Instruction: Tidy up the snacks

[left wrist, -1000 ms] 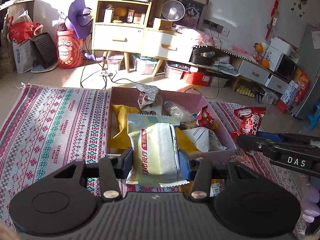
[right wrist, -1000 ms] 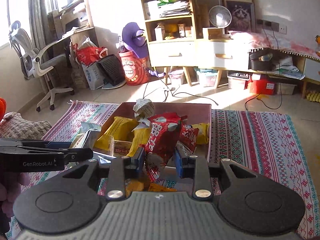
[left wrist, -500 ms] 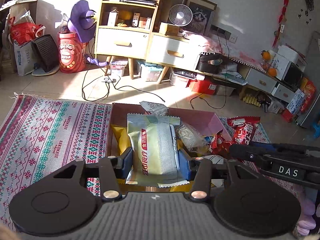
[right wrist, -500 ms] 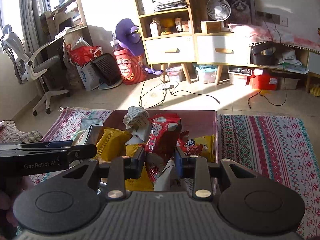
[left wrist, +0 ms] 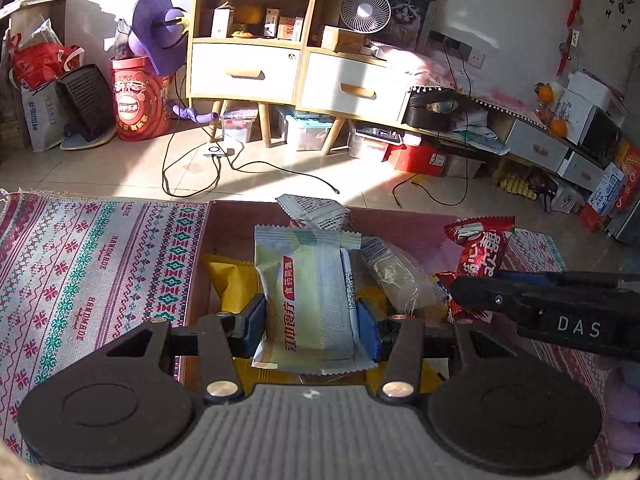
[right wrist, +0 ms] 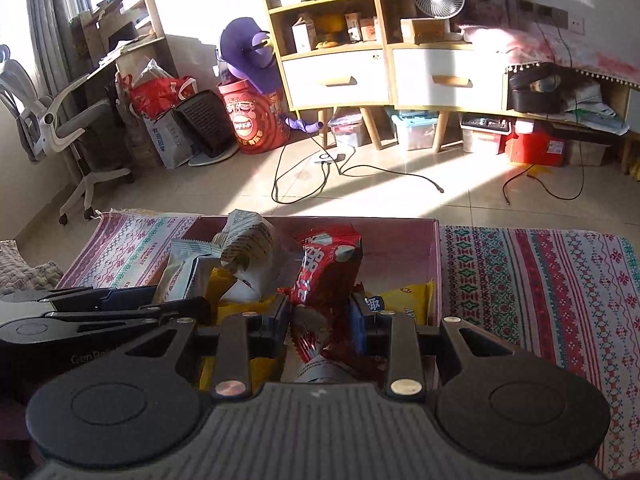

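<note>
My left gripper (left wrist: 312, 328) is shut on a pale green snack packet (left wrist: 310, 300) and holds it over the pink box (left wrist: 400, 220) of snacks. My right gripper (right wrist: 322, 316) is shut on a red snack packet (right wrist: 326, 270) over the same box (right wrist: 434, 264). The red packet (left wrist: 482, 250) and the right gripper's side (left wrist: 560, 316) show at the right of the left wrist view. The left gripper (right wrist: 80, 316) and its green packet (right wrist: 180, 268) show at the left of the right wrist view. Yellow packets (left wrist: 234, 280) and a grey-white packet (right wrist: 248, 240) lie in the box.
The box sits on a patterned woven rug (left wrist: 80, 264) on a tiled floor. Cables (right wrist: 320, 176) trail across the floor beyond it. A wooden shelf unit with drawers (left wrist: 248, 72), a red drum (left wrist: 138, 104) and an office chair (right wrist: 60, 120) stand at the back.
Both grippers have moved forward over the box with their packets held. The two grippers are closer together, and the red packet now sits higher and nearer the box's far wall.
</note>
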